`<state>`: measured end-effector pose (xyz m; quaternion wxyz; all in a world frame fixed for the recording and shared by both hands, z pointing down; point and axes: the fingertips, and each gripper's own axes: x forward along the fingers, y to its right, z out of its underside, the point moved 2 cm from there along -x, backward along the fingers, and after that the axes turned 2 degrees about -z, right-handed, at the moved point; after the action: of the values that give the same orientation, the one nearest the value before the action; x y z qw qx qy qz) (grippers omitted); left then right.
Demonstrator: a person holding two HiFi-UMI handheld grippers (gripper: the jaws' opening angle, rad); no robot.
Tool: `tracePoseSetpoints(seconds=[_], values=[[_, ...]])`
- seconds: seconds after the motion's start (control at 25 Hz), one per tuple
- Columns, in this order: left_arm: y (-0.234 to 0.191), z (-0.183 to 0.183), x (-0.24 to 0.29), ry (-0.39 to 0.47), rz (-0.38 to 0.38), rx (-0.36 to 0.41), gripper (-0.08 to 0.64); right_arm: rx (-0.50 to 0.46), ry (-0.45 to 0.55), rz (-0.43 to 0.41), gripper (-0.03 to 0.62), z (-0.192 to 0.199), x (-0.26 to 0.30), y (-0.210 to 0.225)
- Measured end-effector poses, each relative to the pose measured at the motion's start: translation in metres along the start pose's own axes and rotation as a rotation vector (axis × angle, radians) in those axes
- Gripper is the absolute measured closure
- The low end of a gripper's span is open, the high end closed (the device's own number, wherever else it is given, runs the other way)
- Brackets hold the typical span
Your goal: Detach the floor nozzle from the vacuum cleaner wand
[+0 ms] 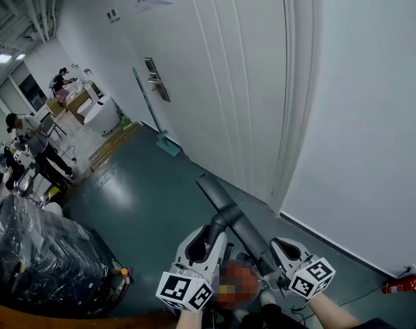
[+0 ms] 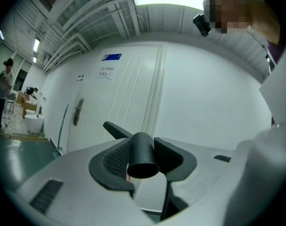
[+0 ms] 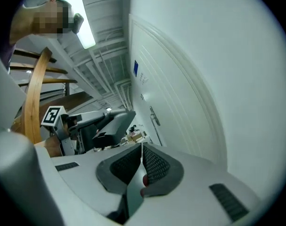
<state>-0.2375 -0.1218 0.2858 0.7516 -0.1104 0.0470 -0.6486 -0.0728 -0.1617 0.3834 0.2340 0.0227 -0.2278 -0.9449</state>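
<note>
A dark grey vacuum wand (image 1: 225, 204) runs from the floor area near the door down towards me, between both grippers. My left gripper (image 1: 213, 230) grips it: in the left gripper view the tube (image 2: 142, 155) sits between the two pads, which press on its sides, and its round end faces the camera. My right gripper (image 1: 279, 247) hangs just right of the wand, held level, its pads (image 3: 151, 165) closed together with nothing between them. From the right gripper view I see the left gripper (image 3: 81, 121) and the dark tube (image 3: 115, 127) it holds. No floor nozzle shows in any view.
A white door (image 1: 214, 81) with a handle (image 1: 156, 79) and a white wall (image 1: 358, 149) stand ahead. A long-handled mop (image 1: 151, 112) leans by the door. A red fire extinguisher (image 1: 399, 284) lies at right. A wrapped black cart (image 1: 43, 252) and people (image 1: 36, 149) are at left.
</note>
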Motion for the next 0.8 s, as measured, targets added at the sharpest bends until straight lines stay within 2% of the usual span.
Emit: tracePoseSetpoints(seconds=[0.12, 0.4, 0.8], values=[[0.015, -0.028, -0.02, 0.06, -0.009, 0.022, 0.399, -0.007, 0.048, 0.0, 0.574, -0.027, -0.012, -0.008], [0.039, -0.073, -0.056, 0.16, -0.023, 0.059, 0.399, -0.077, 0.135, -0.064, 0.575, -0.074, -0.024, -0.043], [0.045, -0.085, -0.075, 0.183, -0.032, 0.092, 0.402, -0.08, 0.191, -0.103, 0.576, -0.095, -0.015, -0.059]])
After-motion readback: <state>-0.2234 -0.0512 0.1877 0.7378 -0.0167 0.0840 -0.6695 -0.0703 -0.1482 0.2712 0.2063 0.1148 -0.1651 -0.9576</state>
